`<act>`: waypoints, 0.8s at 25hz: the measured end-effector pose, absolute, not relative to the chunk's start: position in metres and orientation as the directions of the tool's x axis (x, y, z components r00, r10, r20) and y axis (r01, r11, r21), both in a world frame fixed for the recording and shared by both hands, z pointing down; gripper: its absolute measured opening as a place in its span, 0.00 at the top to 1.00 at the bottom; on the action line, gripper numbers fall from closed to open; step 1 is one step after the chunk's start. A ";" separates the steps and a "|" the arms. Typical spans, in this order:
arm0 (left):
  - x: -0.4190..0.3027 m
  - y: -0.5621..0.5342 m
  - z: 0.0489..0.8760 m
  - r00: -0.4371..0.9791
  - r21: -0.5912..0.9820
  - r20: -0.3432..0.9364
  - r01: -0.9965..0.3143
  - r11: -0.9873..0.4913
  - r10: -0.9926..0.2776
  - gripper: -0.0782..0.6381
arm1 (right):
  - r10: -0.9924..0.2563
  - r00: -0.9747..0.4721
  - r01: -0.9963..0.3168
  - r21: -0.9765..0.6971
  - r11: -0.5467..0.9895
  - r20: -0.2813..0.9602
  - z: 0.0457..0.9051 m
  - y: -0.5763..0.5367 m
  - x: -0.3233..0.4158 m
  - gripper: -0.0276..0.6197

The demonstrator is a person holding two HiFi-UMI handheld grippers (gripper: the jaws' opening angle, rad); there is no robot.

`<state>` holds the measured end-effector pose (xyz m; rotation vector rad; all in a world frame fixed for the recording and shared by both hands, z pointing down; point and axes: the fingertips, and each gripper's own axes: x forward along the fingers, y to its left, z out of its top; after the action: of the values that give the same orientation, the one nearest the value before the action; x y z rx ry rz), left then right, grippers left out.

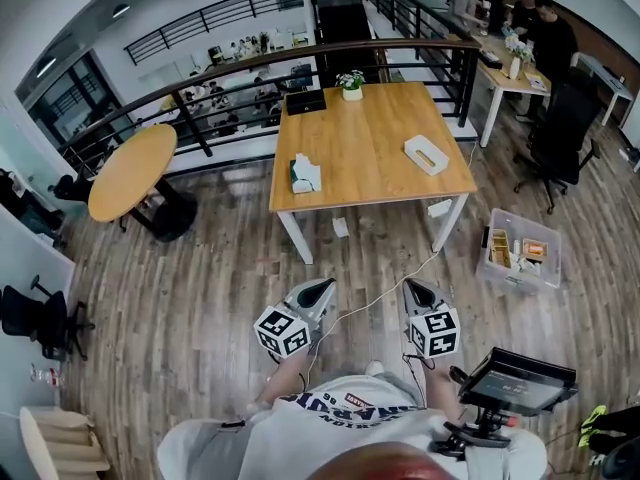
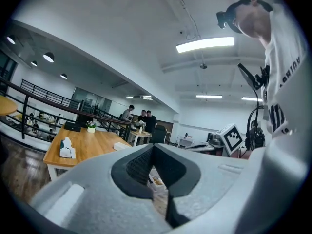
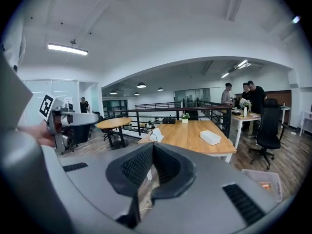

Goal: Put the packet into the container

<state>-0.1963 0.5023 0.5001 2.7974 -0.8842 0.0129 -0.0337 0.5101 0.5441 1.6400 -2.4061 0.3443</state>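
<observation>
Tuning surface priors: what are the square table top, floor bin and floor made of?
Table top: matte wood or wood-look laminate; warm grain shows. Floor bin: clear plastic; contents show through its walls. Floor: grey-brown planks, wood or vinyl, can't tell.

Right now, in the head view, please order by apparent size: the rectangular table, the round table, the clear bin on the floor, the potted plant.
1. rectangular table
2. round table
3. clear bin
4. potted plant
The plant is farthest away, so its real size is unsure.
</observation>
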 end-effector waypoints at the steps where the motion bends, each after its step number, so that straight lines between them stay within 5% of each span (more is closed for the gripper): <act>1: -0.187 0.499 0.500 0.819 0.198 0.066 -0.570 -0.797 -0.569 0.89 | -0.883 -0.365 -0.930 -0.068 0.362 0.296 0.544 0.505 -0.027 0.95; 20: -0.146 0.444 0.501 0.799 0.188 0.064 -0.598 -0.779 -0.598 0.88 | -0.886 -0.352 -0.936 -0.127 0.329 0.302 0.563 0.454 0.031 0.95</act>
<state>-0.1458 0.4444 0.5011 2.7883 -0.9377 0.0006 0.0313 0.4544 0.5625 1.6718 -2.4104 0.4177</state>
